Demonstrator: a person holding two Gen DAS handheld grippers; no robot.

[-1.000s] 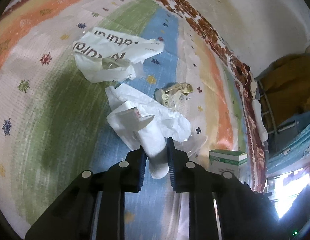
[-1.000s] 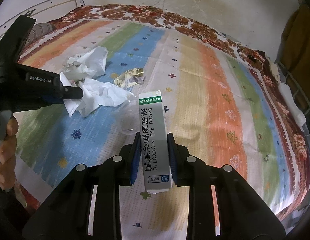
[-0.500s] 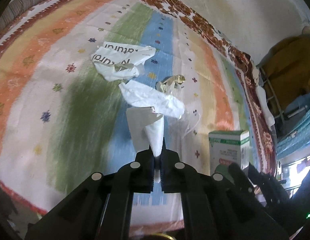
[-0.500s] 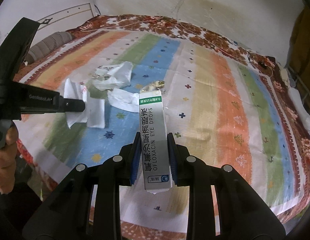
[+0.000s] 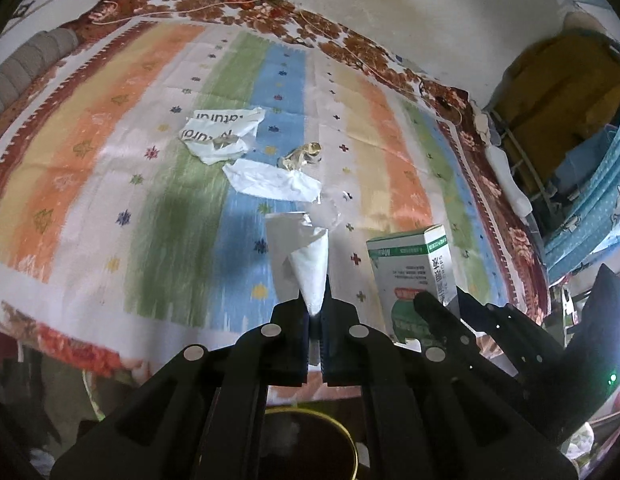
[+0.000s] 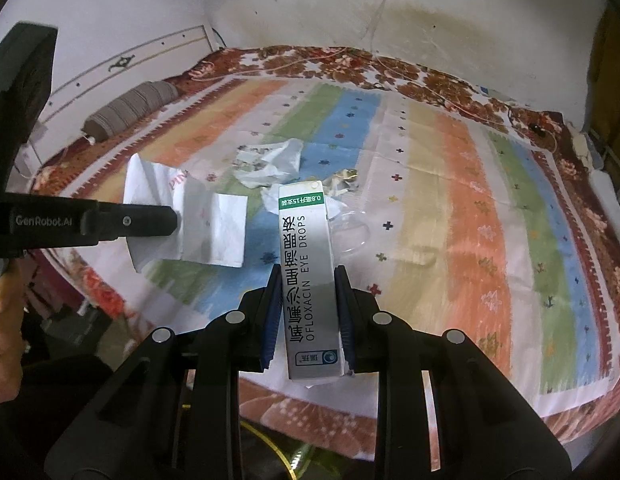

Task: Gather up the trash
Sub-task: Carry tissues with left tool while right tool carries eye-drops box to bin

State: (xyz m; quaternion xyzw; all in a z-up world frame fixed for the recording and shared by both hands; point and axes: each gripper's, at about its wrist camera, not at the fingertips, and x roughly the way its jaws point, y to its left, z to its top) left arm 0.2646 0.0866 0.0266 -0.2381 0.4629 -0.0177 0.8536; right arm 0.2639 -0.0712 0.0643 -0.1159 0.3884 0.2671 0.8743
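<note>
Striped bedspread (image 6: 462,208) (stained wall (image 6: 450,24) behind)

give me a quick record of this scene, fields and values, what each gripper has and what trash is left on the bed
surface: striped bedspread
left gripper: shut on white paper, lifted off the bed
right gripper: shut on eye drops box, lifted off the bed
left on bed: printed white bag, white tissue, gold wrapper, clear plastic piece
below grippers: yellow-rimmed container, contents unclear
</note>
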